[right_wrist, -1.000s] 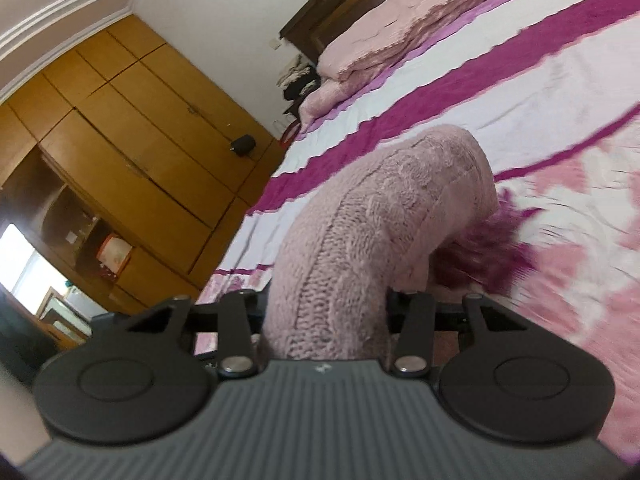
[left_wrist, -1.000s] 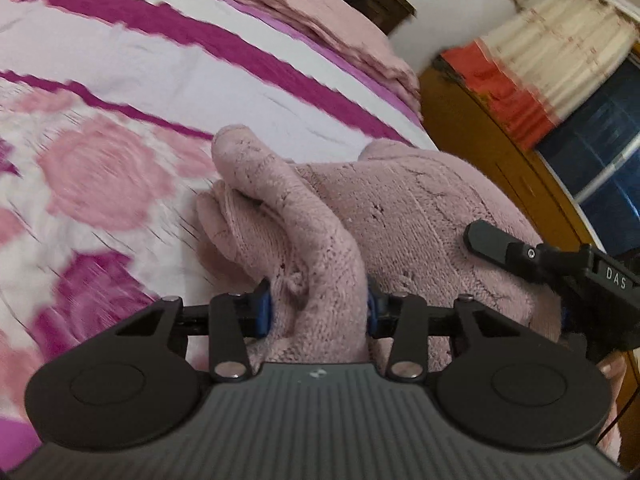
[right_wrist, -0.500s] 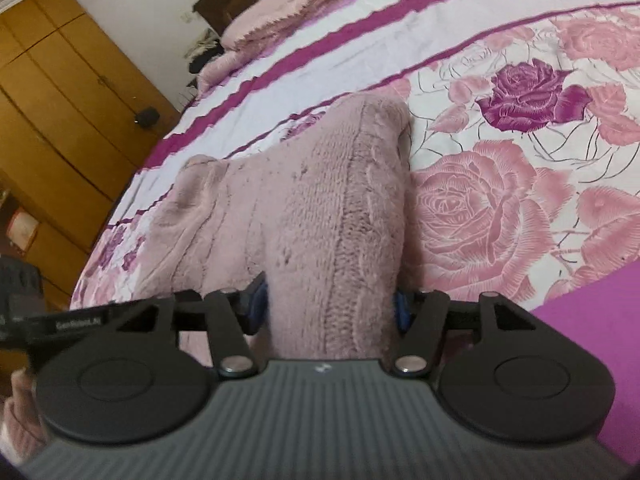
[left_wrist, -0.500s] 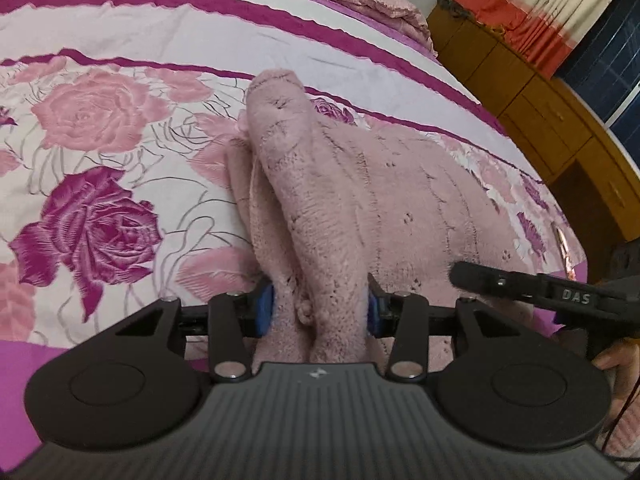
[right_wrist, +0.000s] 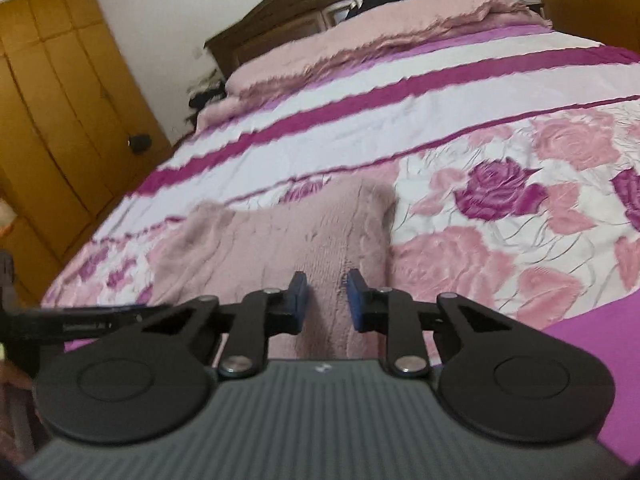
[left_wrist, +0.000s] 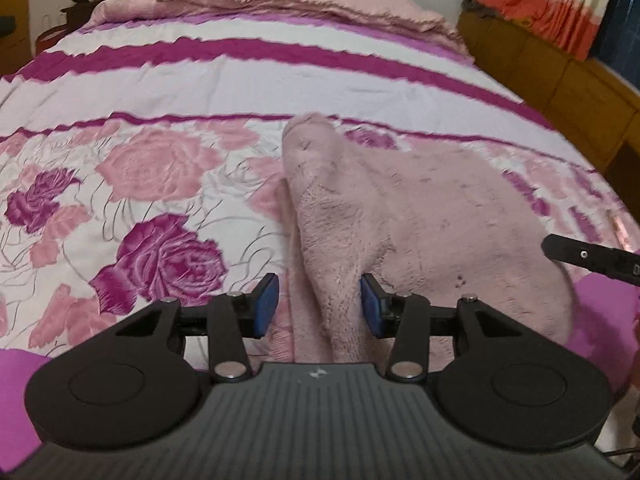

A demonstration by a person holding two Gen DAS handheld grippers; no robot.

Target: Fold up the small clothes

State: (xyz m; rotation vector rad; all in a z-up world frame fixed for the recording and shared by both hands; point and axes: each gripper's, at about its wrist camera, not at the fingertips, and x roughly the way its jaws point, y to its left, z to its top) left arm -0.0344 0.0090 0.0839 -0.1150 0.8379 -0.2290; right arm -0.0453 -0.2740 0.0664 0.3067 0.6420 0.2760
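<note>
While a rose-printed bedspread (left_wrist: 160, 184) is stretching across the whole bed, with magenta bands running toward the pink pillows (left_wrist: 280, 4) at the headboard edge, a pink knitted sweater (left_wrist: 420, 216) is lying near the foot edge of the bed, partly folded. One long fold of it is rising as a ridge and running back between the pads of the left gripper (left_wrist: 319, 305). That claw's jaws are standing apart: the right blue pad is touching the knit, while bedspread is showing between the left pad and the fold, so nothing is being squeezed. Seen from the other side, the sweater (right_wrist: 280, 240) is spreading flat beside wooden wardrobes (right_wrist: 52, 92) along the wall. The right gripper (right_wrist: 325, 304) is closing its jaws at this moment, a narrow strip of the sweater's near edge lying between the blue pads, which are sitting close against the knit on both sides. A slim black finger of the right gripper is poking in at the right edge of the left view.
</note>
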